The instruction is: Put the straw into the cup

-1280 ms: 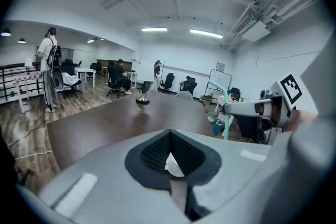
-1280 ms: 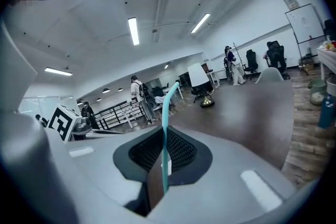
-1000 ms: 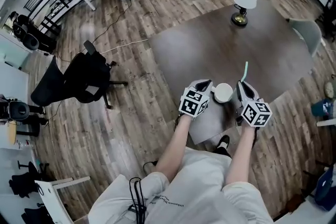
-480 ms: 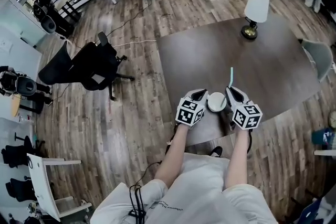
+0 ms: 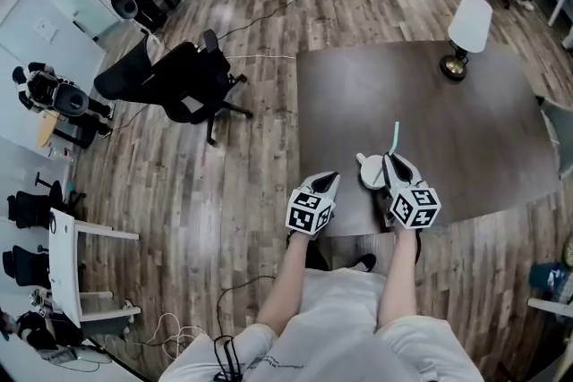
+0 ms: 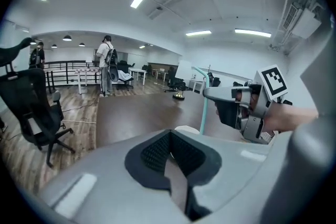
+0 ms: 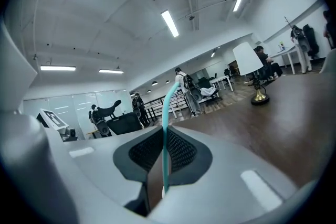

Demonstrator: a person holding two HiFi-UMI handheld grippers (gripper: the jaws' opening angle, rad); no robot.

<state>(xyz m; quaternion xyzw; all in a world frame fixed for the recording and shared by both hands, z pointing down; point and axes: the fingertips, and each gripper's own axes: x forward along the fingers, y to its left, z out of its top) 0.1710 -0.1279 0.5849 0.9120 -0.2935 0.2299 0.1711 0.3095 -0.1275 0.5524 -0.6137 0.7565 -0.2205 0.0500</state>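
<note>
The teal straw (image 5: 395,139) stands upright, clamped in the right hand-held gripper (image 5: 394,164), just beside the white cup (image 5: 372,172) at the bench's (image 5: 403,94) near edge, its lower end possibly touching the rim. The left hand-held gripper (image 5: 327,183) is closed and empty near the near-left corner.

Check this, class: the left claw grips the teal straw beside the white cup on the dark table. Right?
Wrong claw: the right claw grips the teal straw, as the right gripper view shows, beside the white cup on the dark table.
</note>
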